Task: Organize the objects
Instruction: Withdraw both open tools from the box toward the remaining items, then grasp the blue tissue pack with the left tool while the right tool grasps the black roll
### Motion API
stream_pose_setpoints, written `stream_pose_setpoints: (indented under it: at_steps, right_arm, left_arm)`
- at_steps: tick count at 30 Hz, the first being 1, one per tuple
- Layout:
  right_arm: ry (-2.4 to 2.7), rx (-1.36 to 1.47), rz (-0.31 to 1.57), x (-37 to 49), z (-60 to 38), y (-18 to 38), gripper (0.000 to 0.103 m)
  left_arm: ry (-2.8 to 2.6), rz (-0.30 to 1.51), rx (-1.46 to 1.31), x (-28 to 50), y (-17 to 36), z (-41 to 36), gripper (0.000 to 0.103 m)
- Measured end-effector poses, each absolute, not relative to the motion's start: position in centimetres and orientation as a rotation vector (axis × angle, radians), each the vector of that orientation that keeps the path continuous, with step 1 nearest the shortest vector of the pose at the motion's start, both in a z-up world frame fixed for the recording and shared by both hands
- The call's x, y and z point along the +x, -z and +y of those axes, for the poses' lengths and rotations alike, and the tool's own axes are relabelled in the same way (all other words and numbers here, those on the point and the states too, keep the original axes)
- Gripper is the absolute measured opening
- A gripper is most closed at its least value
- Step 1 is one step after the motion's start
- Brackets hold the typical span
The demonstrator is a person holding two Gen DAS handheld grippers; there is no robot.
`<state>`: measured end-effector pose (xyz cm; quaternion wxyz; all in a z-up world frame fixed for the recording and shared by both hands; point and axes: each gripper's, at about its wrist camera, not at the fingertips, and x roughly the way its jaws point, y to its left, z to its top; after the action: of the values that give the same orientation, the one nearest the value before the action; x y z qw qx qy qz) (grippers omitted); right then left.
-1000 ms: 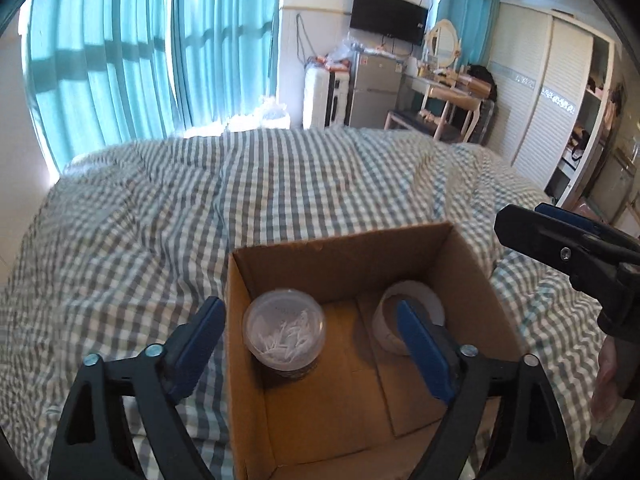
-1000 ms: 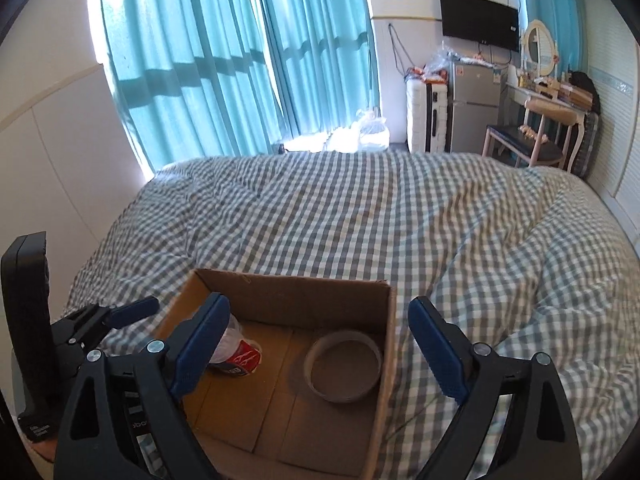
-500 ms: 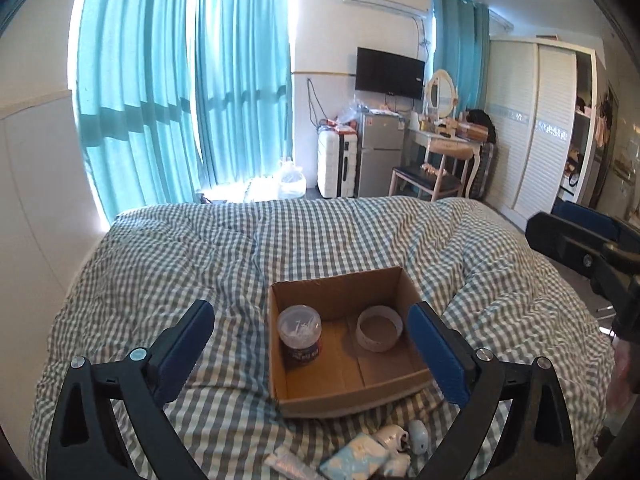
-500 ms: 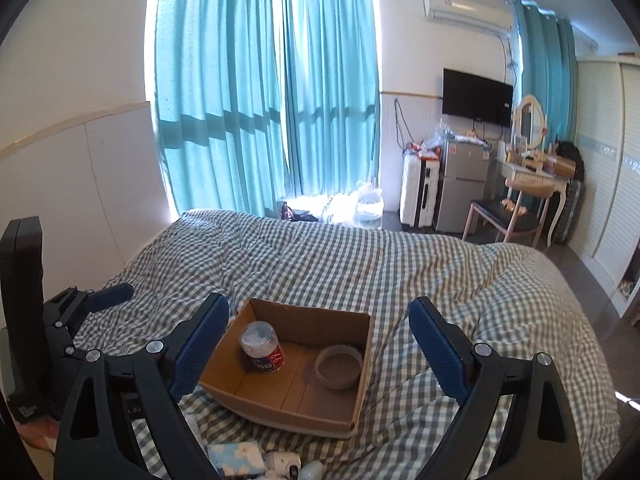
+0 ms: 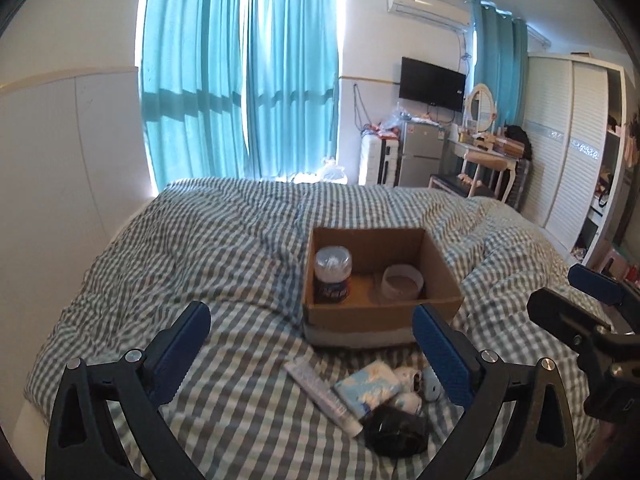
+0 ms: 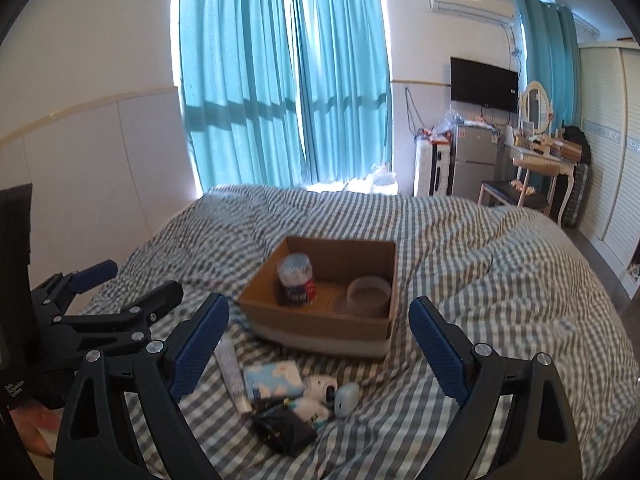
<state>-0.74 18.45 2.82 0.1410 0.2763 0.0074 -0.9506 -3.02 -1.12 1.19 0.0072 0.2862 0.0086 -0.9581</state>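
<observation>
A cardboard box point(image 5: 380, 314) point(image 6: 320, 320) sits on the checked bed. Inside stand a clear-lidded jar point(image 5: 333, 276) point(image 6: 296, 280) on the left and a white ring-shaped roll point(image 5: 401, 282) point(image 6: 368, 290) on the right. In front of the box lie a white tube point(image 5: 324, 394) point(image 6: 232, 372), a blue-and-white tissue pack point(image 5: 366, 386) point(image 6: 274, 378), a black pouch point(image 5: 396, 426) point(image 6: 282, 426) and small white items point(image 5: 408, 376) point(image 6: 346, 398). My left gripper point(image 5: 310, 314) point(image 6: 140, 280) and right gripper point(image 6: 319, 306) point(image 5: 556, 290) hover side by side behind these items, both open and holding nothing.
The grey-and-white checked duvet point(image 5: 200, 248) covers the whole bed. A white panelled wall point(image 5: 72, 168) runs along its left side. Teal curtains point(image 5: 240, 100), a small fridge point(image 5: 420, 156), a dressing table with chair point(image 5: 480, 168) and a wardrobe point(image 5: 568, 140) stand beyond the bed.
Both grippers have drawn back and risen from above the box, which now looks smaller and farther off. The loose items in front of it have come into view. The left jaws have widened slightly.
</observation>
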Motion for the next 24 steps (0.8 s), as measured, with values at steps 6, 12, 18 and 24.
stream_pose_setpoints:
  at_steps: [6, 12, 18, 24]
  right_arm:
    - [2.703, 0.884, 0.046, -0.8, 17.9, 1.5, 0.092]
    - [2.656, 1.008, 0.152, -2.0, 16.1, 6.7, 0.092]
    - [2.563, 1.139, 0.197, -2.7, 14.9, 10.5, 0.092]
    - [2.474, 1.247, 0.232, -2.8, 14.2, 13.3, 0.078]
  left_arm:
    - [2.901, -0.015, 0.958, -2.5, 3.4, -2.0, 0.103]
    - [2.869, -0.01, 1.034, -2.3, 6.8, -3.0, 0.103]
    - [2.832, -0.031, 1.138, -2.1, 9.9, -3.0, 0.103]
    - [2.821, 0.006, 1.181, -2.2, 10.6, -3.2, 0.103]
